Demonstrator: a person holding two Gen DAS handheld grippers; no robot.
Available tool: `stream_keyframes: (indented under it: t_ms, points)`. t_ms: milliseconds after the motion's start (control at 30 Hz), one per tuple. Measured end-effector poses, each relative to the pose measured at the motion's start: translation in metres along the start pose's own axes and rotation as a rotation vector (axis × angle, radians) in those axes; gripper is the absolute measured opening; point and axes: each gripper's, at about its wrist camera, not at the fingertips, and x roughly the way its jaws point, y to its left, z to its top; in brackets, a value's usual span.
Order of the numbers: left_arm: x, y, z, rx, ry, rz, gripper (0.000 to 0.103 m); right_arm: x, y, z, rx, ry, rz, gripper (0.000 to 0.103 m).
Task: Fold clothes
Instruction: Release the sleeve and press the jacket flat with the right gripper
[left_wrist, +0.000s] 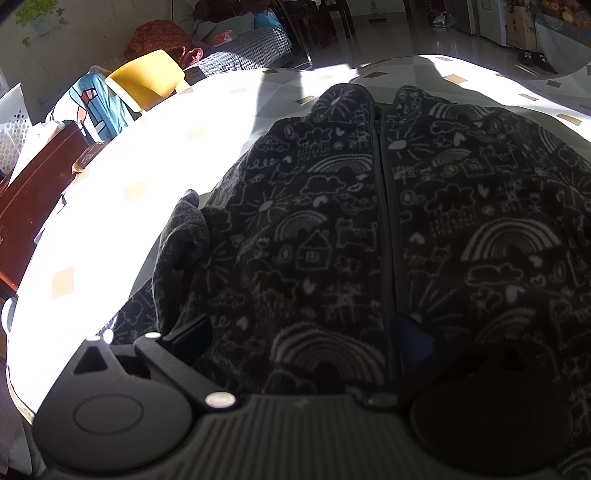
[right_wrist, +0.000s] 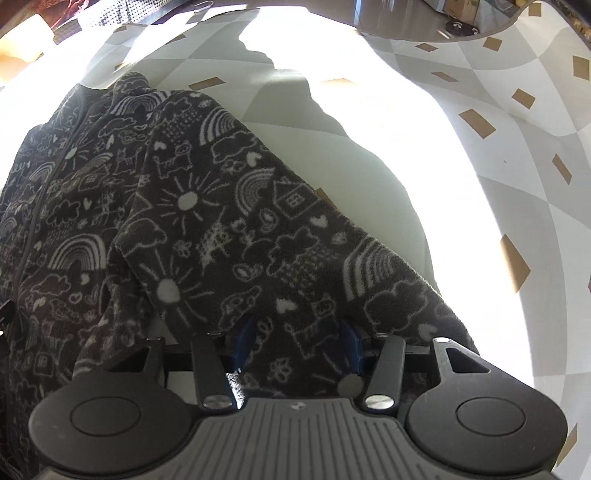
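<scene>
One sleeve (right_wrist: 258, 229) of fleece jacket (left_wrist: 332, 229) clamped in right gripper (right_wrist: 295, 343), mid-fold. Left gripper (left_wrist: 314, 332) spread, jacket between, grip unclear. Next: lay sleeve across zipper (left_wrist: 382, 221).

The desk (right_wrist: 491, 155) was covered by a cloth of pale grey and white diamonds with small tan rectangles, much of it washed out by sunlight. Directly on it lay a dark fleece jacket (left_wrist: 332, 229) printed with white doodles, its zipper closed and one sleeve (right_wrist: 258, 236) folded across.
</scene>
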Motion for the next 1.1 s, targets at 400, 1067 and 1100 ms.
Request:
stream_keyframes:
  t_ms: [400, 1067, 1100]
  points:
    - [-0.013, -0.016, -0.013, 0.032, 0.023, -0.146, 0.103, 0.003, -0.005, 0.005, 0.009, -0.049, -0.239, 0.054]
    - [-0.028, -0.032, -0.028, 0.082, 0.018, -0.182, 0.103, -0.01, 0.085, 0.025, -0.12, -0.144, -0.11, 0.053]
    - [-0.029, -0.031, -0.028, 0.08, 0.02, -0.186, 0.103, -0.01, 0.088, 0.027, -0.117, -0.152, -0.105, 0.053]
